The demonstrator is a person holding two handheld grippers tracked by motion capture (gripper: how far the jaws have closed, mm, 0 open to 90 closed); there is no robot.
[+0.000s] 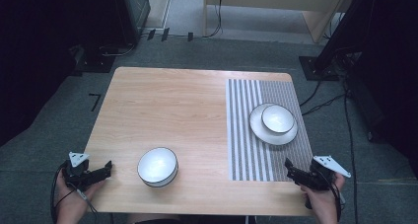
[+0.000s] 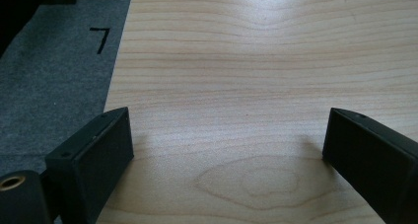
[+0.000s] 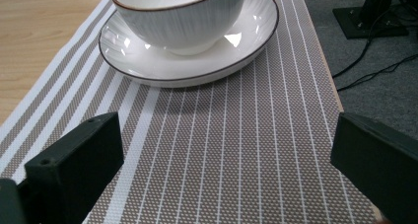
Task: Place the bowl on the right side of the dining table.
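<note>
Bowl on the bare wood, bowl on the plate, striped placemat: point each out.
bowl on the bare wood (image 1: pixel 157 166), high view, inner base.
bowl on the plate (image 3: pixel 182 24), right gripper view, outer wall.
striped placemat (image 3: pixel 236 155), right gripper view, bare middle.

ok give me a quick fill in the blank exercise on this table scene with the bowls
1. The bowl on the striped mat sits on a white ____.
2. The other bowl stands on the bare ____ table.
3. The right tongs are open above the ____ mat.
4. The left tongs are open and hold ____.

Missing words: plate; wooden; striped; nothing
</note>
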